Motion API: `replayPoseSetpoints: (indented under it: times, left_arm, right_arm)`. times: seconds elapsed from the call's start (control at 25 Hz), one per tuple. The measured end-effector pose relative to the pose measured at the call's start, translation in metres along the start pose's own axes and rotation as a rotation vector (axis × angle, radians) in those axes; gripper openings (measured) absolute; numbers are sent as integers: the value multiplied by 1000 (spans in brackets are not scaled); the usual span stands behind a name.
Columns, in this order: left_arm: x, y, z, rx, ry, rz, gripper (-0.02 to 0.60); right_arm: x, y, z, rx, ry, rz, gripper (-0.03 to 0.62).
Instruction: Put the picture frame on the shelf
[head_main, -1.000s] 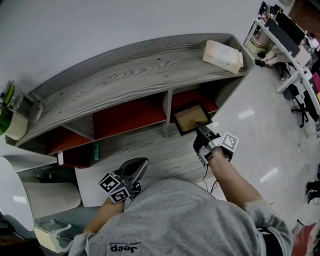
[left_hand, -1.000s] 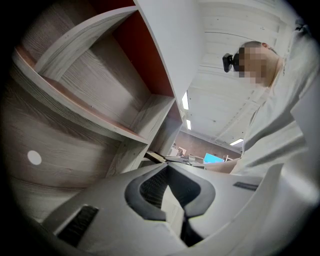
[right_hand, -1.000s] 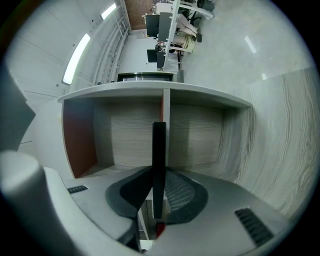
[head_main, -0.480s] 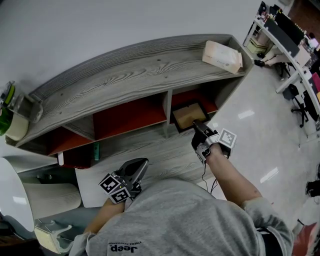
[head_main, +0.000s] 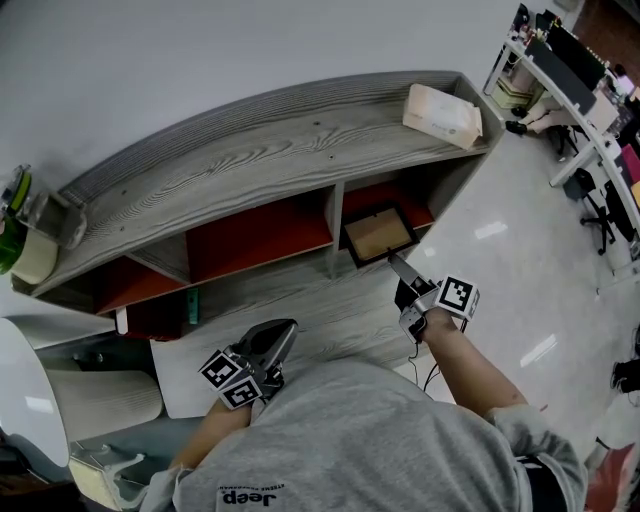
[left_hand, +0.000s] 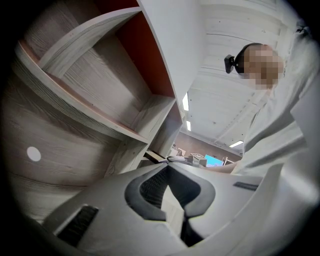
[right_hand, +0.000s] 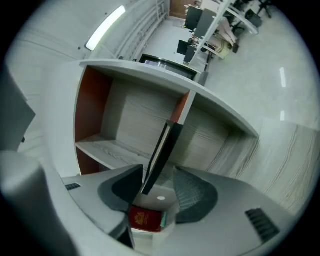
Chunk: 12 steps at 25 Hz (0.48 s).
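The dark-rimmed picture frame (head_main: 378, 233) with a brown face stands in the right-hand compartment of the grey wood shelf (head_main: 250, 150), leaning back. My right gripper (head_main: 397, 264) is just in front of it, jaws opening. In the right gripper view the frame (right_hand: 162, 145) shows edge-on, its near lower corner between the jaws of the right gripper (right_hand: 157, 173), and the pads do not press on it. My left gripper (head_main: 272, 342) hangs low near the person's body, shut and holding nothing. In the left gripper view its fingertips (left_hand: 167, 169) meet, pointing along the shelf (left_hand: 100, 90).
A pale wrapped box (head_main: 443, 111) lies on the shelf's top at the right end. A small teal item (head_main: 191, 303) sits in the lower left compartment. A red booklet (right_hand: 146, 219) shows under the right jaws. Desks and chairs (head_main: 590, 90) stand far right; a white round surface (head_main: 20, 390) is at left.
The right gripper's jaws have let go of the frame and drawn back a little toward the person. The frame stays standing in the right compartment. The left gripper has not moved.
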<state>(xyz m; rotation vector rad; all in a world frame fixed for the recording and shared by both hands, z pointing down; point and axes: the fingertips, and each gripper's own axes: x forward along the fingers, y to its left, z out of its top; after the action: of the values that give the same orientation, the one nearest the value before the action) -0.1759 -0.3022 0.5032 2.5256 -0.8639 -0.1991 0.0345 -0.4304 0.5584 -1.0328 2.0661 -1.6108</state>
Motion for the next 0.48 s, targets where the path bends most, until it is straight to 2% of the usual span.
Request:
replayPoseSetpoints:
  times: [0.12,0.24,0.36,0.48]
  left_arm:
    - [0,-1,-1,-1,3,-3,8]
    - [0,0,0,-1,5,-1,8]
    - [1,-1,-1,1,6,-1,8]
    - [1,0,0,10,10,2,8]
  right_arm:
    - [-12,-2,-6,-205,17,-31,216]
    - [-19,-1,-6,-517,22,-95,208]
    - [-18,10,-12,-862,55,-133,148]
    - [-15,17,-20,-1056,81,-156,99]
